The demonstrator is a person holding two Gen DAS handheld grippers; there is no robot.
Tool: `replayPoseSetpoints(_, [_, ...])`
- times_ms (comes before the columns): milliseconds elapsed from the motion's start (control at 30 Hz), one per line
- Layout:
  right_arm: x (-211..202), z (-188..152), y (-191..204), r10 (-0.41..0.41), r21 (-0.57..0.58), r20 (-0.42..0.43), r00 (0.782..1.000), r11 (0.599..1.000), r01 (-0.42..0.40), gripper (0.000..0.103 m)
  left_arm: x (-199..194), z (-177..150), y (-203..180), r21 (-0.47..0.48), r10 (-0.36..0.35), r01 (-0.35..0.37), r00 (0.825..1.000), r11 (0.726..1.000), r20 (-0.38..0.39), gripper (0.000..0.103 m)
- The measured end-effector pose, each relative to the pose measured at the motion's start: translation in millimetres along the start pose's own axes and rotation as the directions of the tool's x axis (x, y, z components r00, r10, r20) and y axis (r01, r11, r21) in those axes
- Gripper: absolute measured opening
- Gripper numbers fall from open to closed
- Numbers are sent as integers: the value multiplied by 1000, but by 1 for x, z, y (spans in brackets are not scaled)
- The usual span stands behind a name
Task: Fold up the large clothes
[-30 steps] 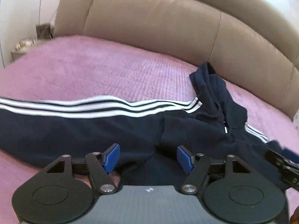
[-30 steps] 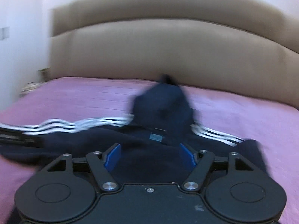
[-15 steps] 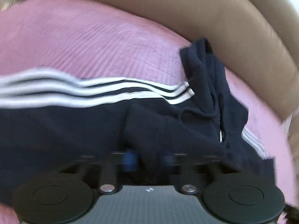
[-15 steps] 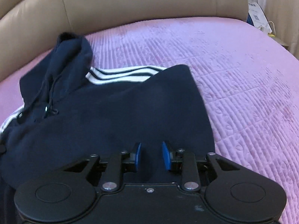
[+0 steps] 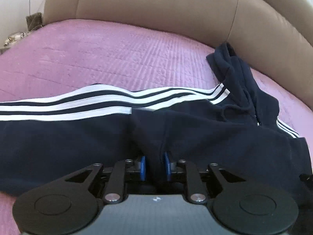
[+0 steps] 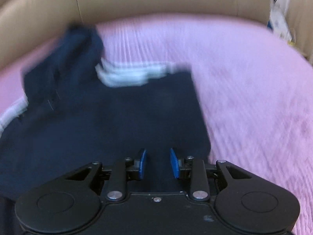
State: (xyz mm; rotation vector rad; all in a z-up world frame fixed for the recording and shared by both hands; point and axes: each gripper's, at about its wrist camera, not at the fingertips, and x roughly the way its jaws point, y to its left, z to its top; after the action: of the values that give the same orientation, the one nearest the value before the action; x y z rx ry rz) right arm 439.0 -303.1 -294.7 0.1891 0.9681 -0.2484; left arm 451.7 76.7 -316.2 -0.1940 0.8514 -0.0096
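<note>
Headboard (image 5: pixel 156 9) behind hoodie (image 5: pixel 195 133)

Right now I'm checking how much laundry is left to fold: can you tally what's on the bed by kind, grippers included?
Navy hoodie with white stripes: 1
Pink bedspread: 1
Grippers: 2, left gripper and right gripper
Total: 4

hoodie (image 5: pixel 195 137): dark navy – three white stripes along the sleeve (toward nine o'clock)
bedspread (image 5: pixel 117 58): pink, ribbed quilting
headboard (image 5: pixel 156 9): plain tan – at twelve o'clock
gripper pads (image 6: pixel 141 164): blue, on black arms
</note>
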Motion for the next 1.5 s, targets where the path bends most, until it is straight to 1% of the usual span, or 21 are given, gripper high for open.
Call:
replayPoseSetpoints(100, [-24, 7, 9, 27, -28, 68, 997, 999, -25, 38, -31, 4, -2, 5, 19, -20, 992, 1000, 122, 38])
replayPoseSetpoints(167, [-41, 7, 23, 54, -79, 126, 991, 996, -44, 38, -44, 11, -14, 23, -30, 26, 984, 999, 177, 39])
replayPoseSetpoints(267, [-45, 3, 52, 105, -151, 102, 989, 985, -89, 42, -35, 21, -26, 62, -145, 137, 980, 989, 138, 34])
replayPoseSetpoints(333, [-27, -4, 63, 100, -150, 24, 995, 984, -96, 42, -11, 18, -25, 25, -160, 159, 985, 987, 56, 29])
replayPoseSetpoints(367, [-13, -9, 66, 78, -143, -28, 997, 986, -82, 42, 4, 14, -24, -2, -155, 155, 988, 988, 11, 26])
replayPoseSetpoints(433, [-4, -16, 69, 59, -148, 3, 998, 987, -58, 42, 30, 2, -18, -29, -128, 127, 990, 991, -54, 17])
replayPoseSetpoints(533, [-6, -16, 74, 26, -152, 12, 1000, 988, -24, 42, 26, -5, -10, -23, -133, 133, 991, 991, -3, 11])
replayPoseSetpoints(667, [-6, -18, 78, 13, -195, 25, 1000, 981, -8, 44, -13, -7, 13, -118, -129, 135, 990, 984, 56, 13])
replayPoseSetpoints(733, [-14, -15, 72, 44, -167, 15, 999, 985, -41, 45, -50, -9, 38, -189, -82, 101, 991, 977, 105, 22])
replayPoseSetpoints(800, [-29, -16, 70, 78, -164, 31, 996, 984, -71, 45, -81, -16, 73, -242, 38, -3, 990, 970, 138, 37])
replayPoseSetpoints(900, [-50, -26, 75, 83, -216, 79, 993, 974, -64, 45, -110, -18, 145, -356, 229, -163, 962, 920, 151, 50])
replayPoseSetpoints(967, [-60, -32, 78, 96, -220, 86, 992, 973, -75, 45, -118, -16, 191, -447, 337, -246, 932, 860, 134, 53])
replayPoseSetpoints(1033, [-67, -36, 80, 110, -204, 79, 991, 975, -91, 45, -120, -14, 233, -534, 434, -322, 895, 782, 97, 54])
replayPoseSetpoints(1067, [-70, -38, 83, 114, -199, 74, 991, 975, -97, 45, -122, -14, 256, -598, 472, -339, 879, 726, 74, 56])
replayPoseSetpoints(1167, [-70, -42, 92, 101, -215, 55, 993, 973, -86, 46, -122, -19, 302, -734, 525, -334, 850, 592, 37, 66])
replayPoseSetpoints(1200, [-70, -42, 95, 97, -218, 47, 994, 972, -85, 46, -121, -22, 315, -773, 531, -316, 847, 550, 32, 68])
replayPoseSetpoints(1267, [-69, -43, 98, 109, -212, 32, 994, 972, -100, 46, -114, -26, 335, -823, 515, -279, 857, 496, 20, 70])
replayPoseSetpoints(1333, [-71, -46, 101, 115, -214, 30, 993, 971, -106, 46, -104, -26, 351, -838, 469, -234, 883, 494, 30, 77])
replayPoseSetpoints(1400, [-75, -49, 104, 118, -227, 39, 992, 968, -106, 46, -99, -23, 353, -814, 487, -238, 871, 530, 62, 78])
replayPoseSetpoints(1433, [-77, -51, 105, 119, -231, 43, 992, 967, -106, 46, -93, -16, 352, -788, 482, -256, 874, 560, 58, 77])
replayPoseSetpoints(1500, [-77, -57, 107, 120, -231, 43, 992, 967, -107, 48, -83, -11, 351, -742, 481, -289, 875, 605, 52, 53])
